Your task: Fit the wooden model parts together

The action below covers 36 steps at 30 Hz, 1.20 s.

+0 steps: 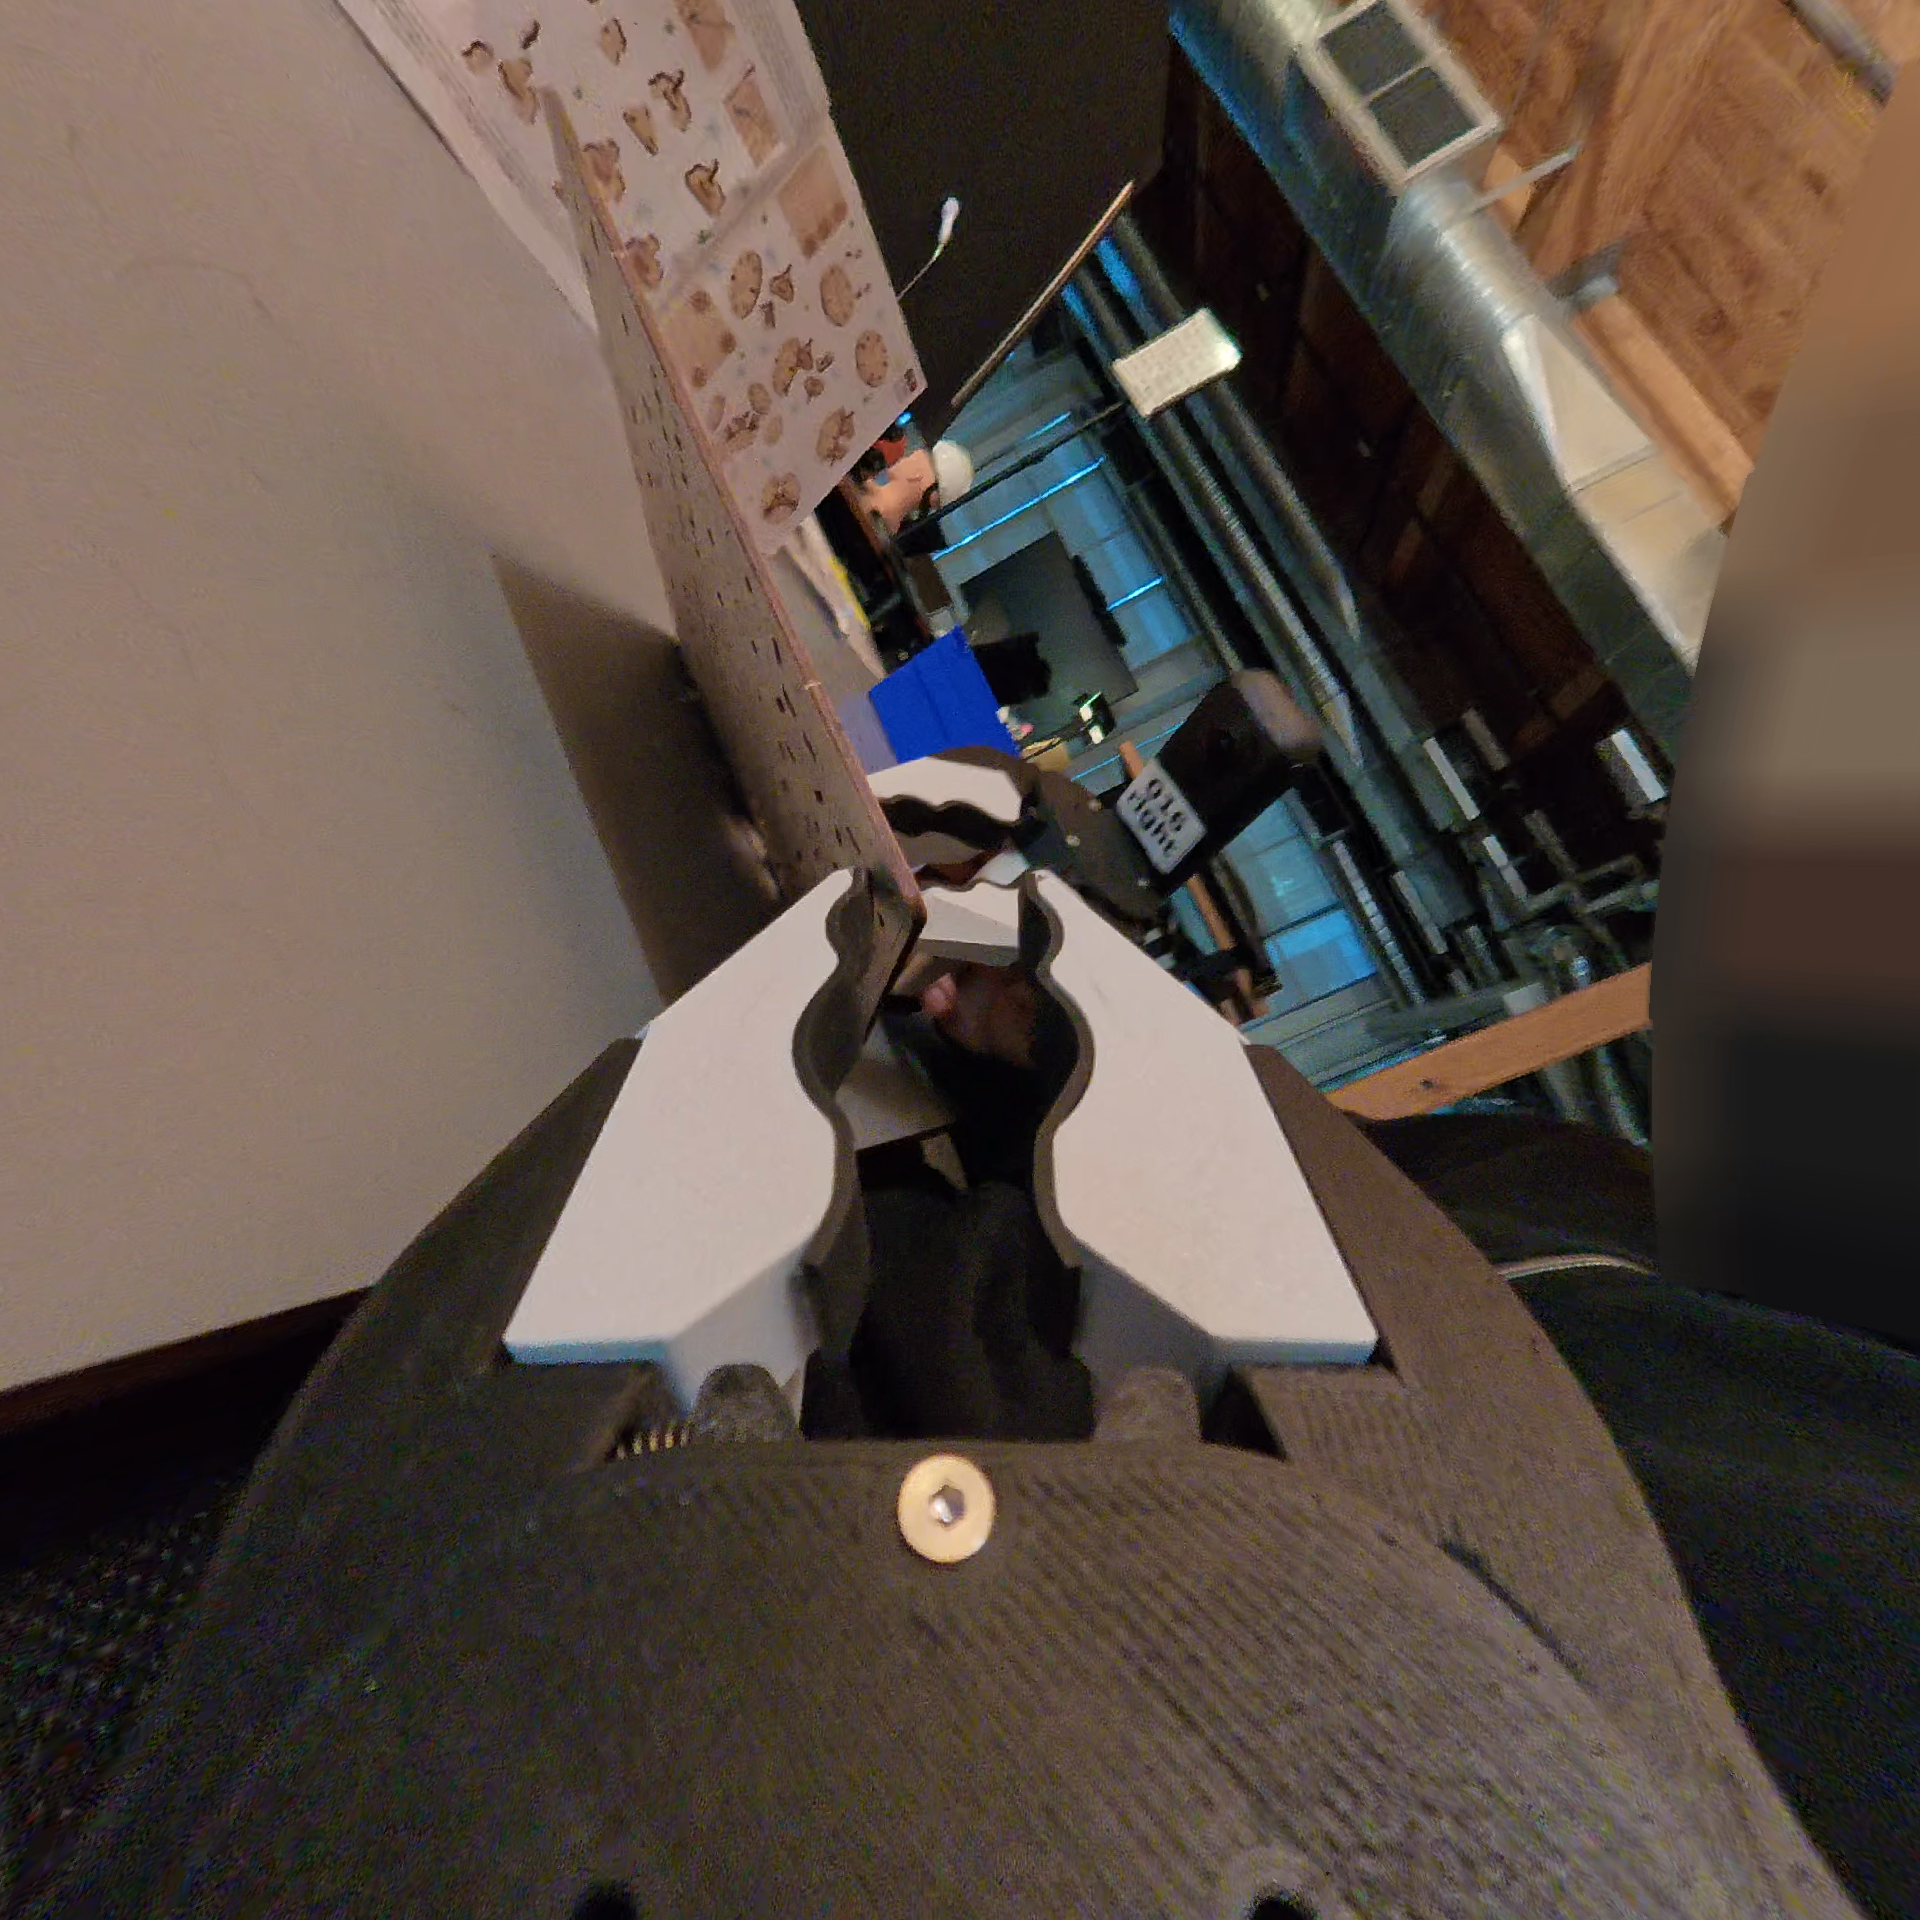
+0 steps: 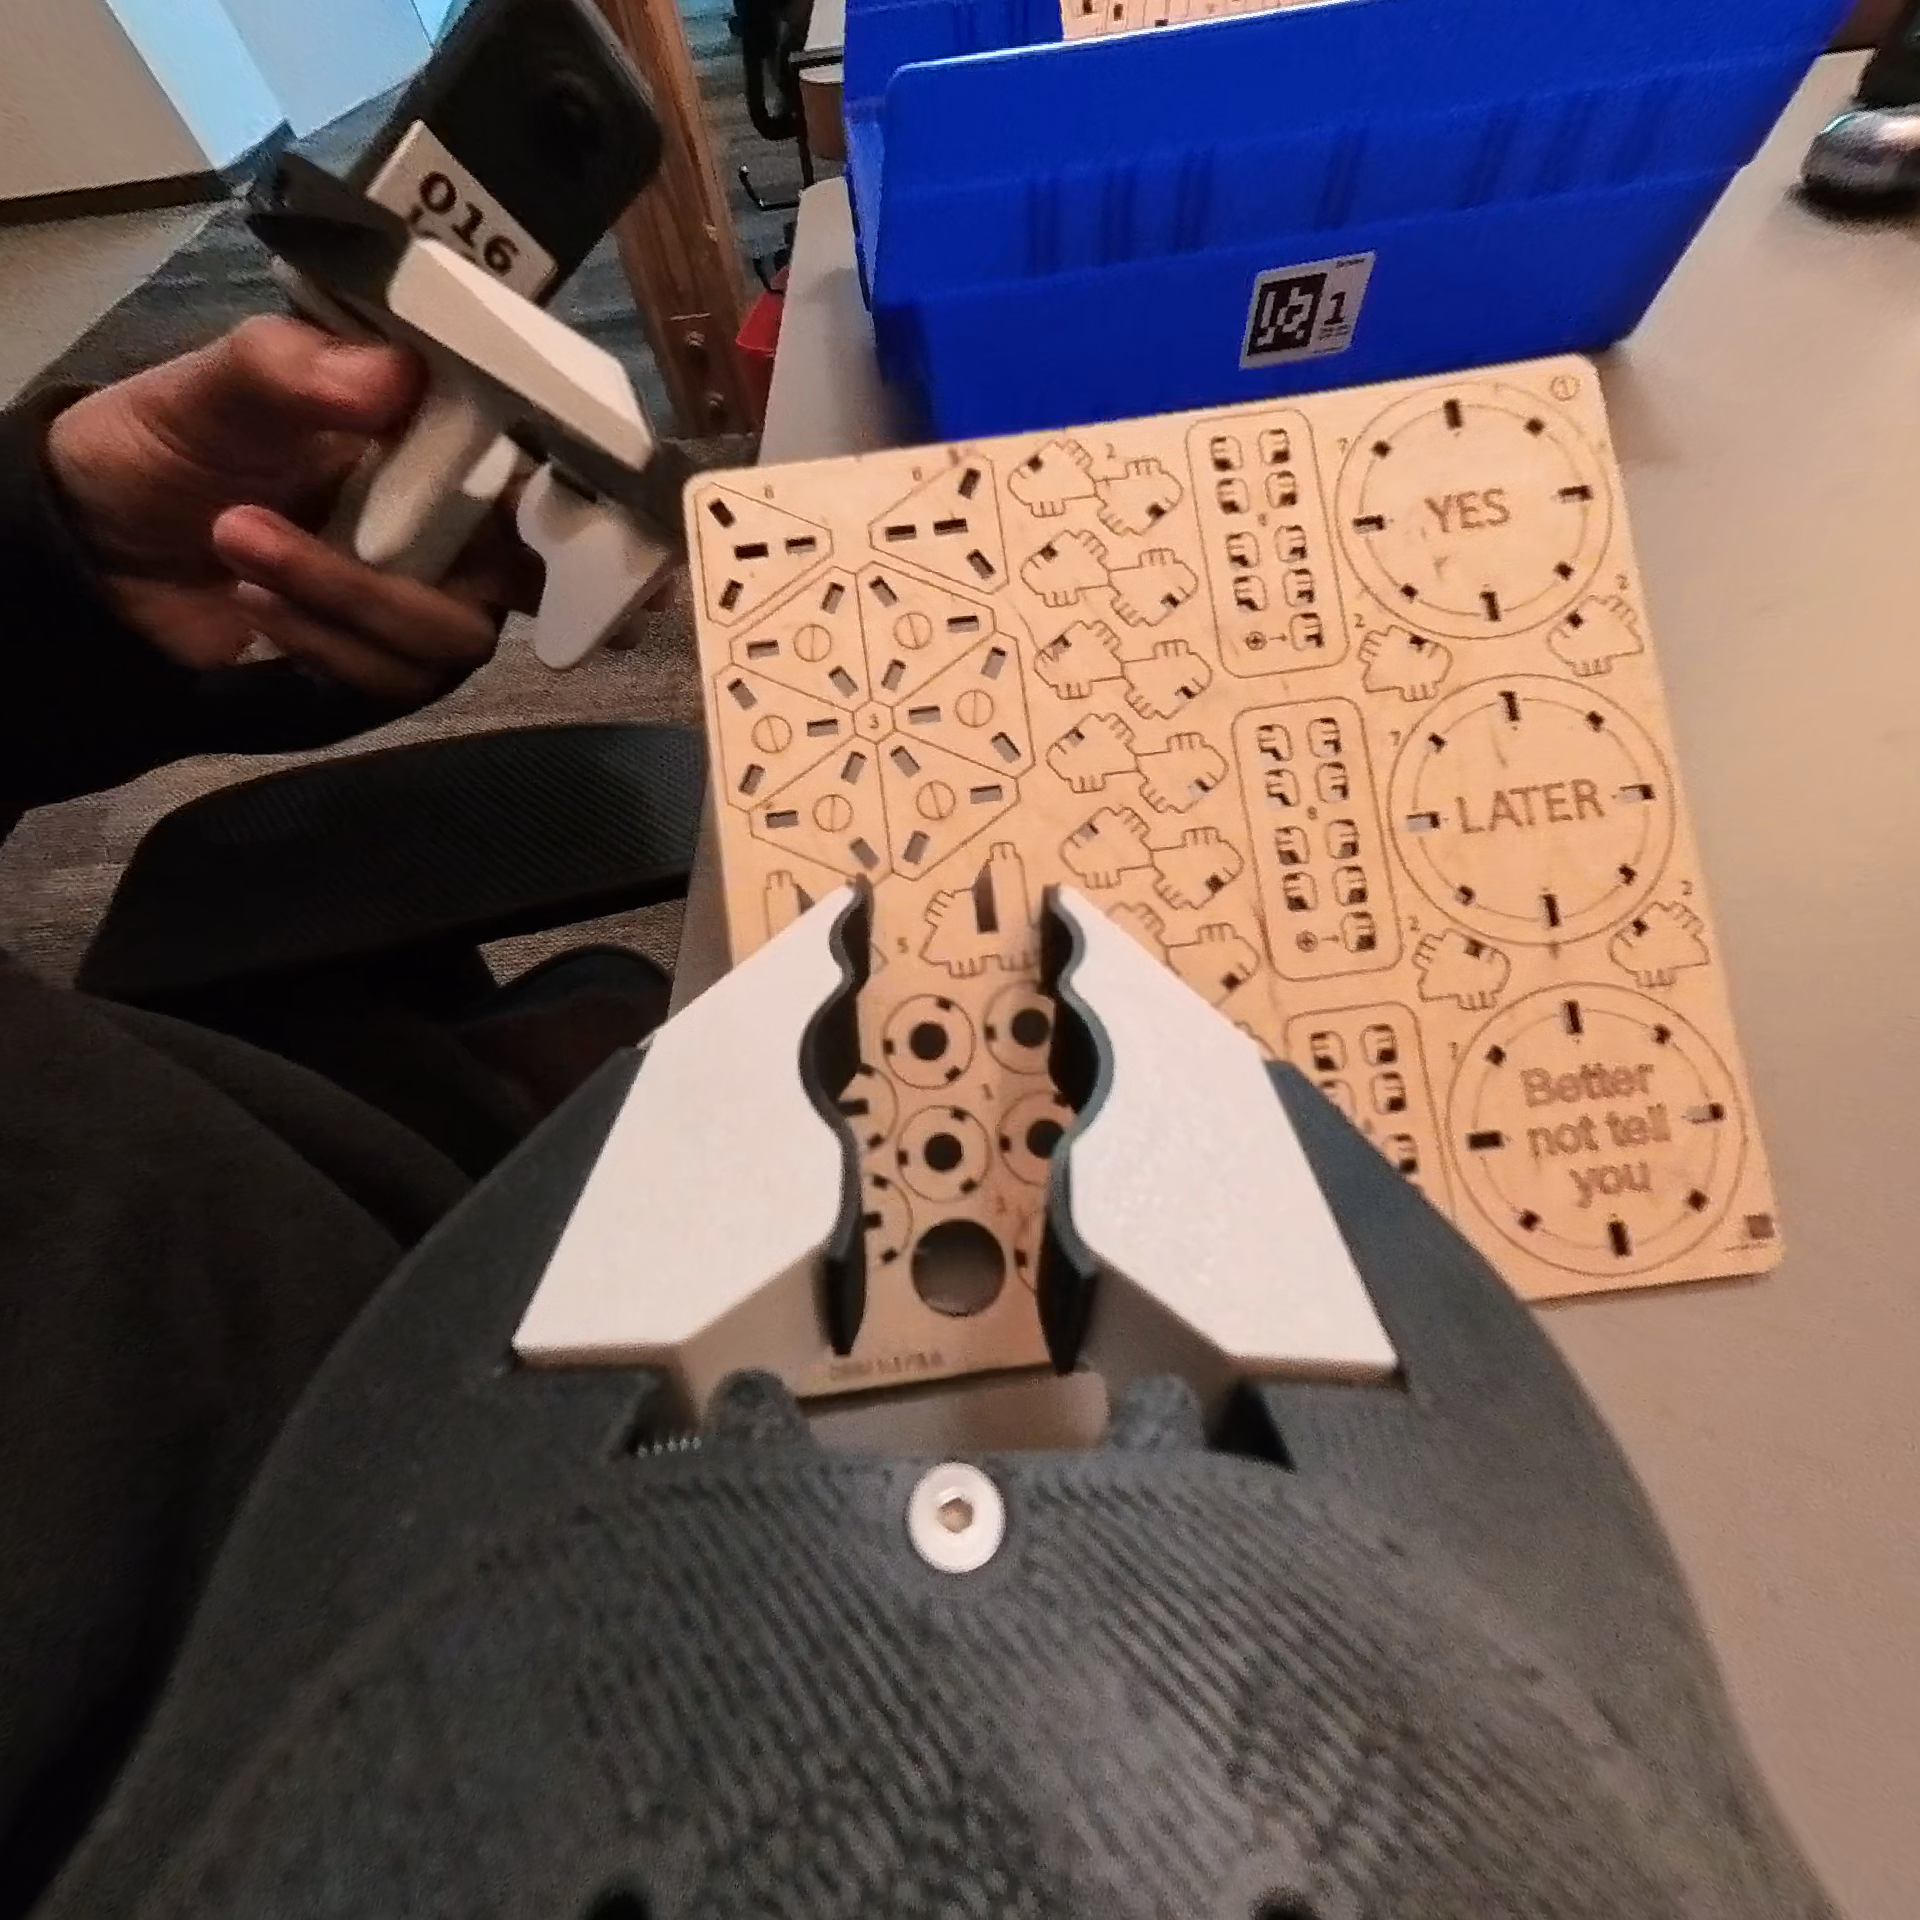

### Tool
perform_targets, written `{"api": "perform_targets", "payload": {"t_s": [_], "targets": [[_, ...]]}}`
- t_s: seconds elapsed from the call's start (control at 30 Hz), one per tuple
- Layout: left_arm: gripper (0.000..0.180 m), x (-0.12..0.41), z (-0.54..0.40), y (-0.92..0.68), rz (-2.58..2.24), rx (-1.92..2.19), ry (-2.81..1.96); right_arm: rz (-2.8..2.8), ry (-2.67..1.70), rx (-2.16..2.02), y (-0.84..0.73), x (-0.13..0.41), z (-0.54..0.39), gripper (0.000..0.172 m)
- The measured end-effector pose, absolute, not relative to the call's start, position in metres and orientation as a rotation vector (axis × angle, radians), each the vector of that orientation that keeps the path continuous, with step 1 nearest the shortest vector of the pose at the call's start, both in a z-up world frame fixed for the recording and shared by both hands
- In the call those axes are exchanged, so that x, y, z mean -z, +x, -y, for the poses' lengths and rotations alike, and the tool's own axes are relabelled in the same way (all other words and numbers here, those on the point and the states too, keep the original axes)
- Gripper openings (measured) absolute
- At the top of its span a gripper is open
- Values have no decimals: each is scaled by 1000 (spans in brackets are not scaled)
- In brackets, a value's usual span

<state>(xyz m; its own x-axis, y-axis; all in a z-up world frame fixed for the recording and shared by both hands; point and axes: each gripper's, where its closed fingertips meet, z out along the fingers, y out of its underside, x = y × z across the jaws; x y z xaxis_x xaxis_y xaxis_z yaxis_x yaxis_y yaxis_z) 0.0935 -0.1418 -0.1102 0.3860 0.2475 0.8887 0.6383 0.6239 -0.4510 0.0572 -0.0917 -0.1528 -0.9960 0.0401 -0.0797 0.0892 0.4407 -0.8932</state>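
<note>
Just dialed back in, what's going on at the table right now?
A person is working with two handheld grippers over a laser-cut wooden sheet that lies flat on the grey table, in front of a blue bin. The left gripper is at the sheet's far left corner; its own view shows the board's edge against one pad, jaws not closed on it. The right gripper hovers open over the near edge, holding nothing.

Two tongs, left (image 2: 623, 499) and right (image 2: 956, 914), one wooden puzzle sheet (image 2: 1195, 790) with three lettered round discs, one blue bin (image 2: 1351, 208), one printed leaflet (image 1: 727, 239), one tabletop (image 2: 1714, 1558), one hand (image 2: 229, 520)
</note>
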Motion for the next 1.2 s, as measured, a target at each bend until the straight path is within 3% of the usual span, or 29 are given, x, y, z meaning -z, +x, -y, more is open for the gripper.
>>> {"api": "perform_targets", "payload": {"t_s": [0.13,0.27,0.9,1.07,1.2], "targets": [[25,126,131,90,1241,211,-1059,-2657,84,1620,60,155,92,28],[6,132,133,84,1275,121,-1086,-2641,88,1634,60,153,92,28],[6,134,134,80,1293,124,-1054,-2559,-22,1856,67,130,88,35],[6,135,137,77,1308,97,-1049,-2773,-232,1936,74,135,94,49],[6,133,136,75,1299,81,-1040,-3039,-517,1991,77,142,100,42]]}}
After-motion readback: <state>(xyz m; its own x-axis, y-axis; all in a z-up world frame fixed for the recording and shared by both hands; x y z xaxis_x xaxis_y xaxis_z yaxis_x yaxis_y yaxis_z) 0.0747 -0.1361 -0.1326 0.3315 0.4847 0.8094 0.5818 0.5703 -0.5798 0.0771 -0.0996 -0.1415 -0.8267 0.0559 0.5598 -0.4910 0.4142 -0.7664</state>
